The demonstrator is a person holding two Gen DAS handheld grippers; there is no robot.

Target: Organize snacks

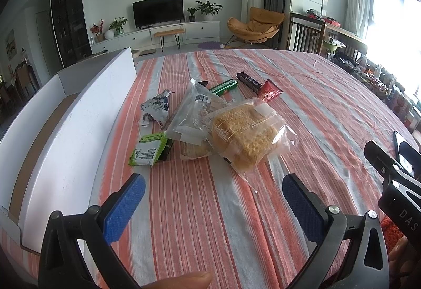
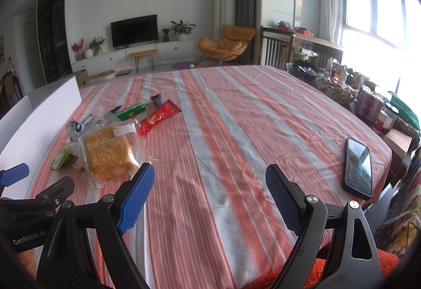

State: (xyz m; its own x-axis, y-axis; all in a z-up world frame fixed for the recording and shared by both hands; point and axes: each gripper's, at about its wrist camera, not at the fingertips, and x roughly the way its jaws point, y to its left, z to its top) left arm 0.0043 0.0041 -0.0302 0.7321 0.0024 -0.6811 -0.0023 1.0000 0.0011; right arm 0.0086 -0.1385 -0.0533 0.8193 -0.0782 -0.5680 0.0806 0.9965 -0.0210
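A pile of snacks lies on the striped tablecloth (image 1: 210, 210): a yellow cake in a clear bag (image 1: 244, 133) (image 2: 109, 155), a second clear bagged pastry (image 1: 194, 115), a green packet (image 1: 148, 149), a blue-white pouch (image 1: 156, 110), a green bar (image 1: 223, 86), a dark bar (image 1: 248, 81) and a red packet (image 1: 269, 91) (image 2: 158, 118). A white cardboard box (image 1: 79, 131) (image 2: 39, 120) stands open to the left of the pile. My left gripper (image 1: 213, 191) is open and empty, just short of the pile. My right gripper (image 2: 210, 183) is open and empty over bare cloth, right of the pile.
A black phone (image 2: 359, 168) lies near the table's right edge. Jars and cluttered goods (image 2: 368, 105) stand past the right edge. A TV unit and an orange chair (image 2: 226, 47) stand across the room behind the table.
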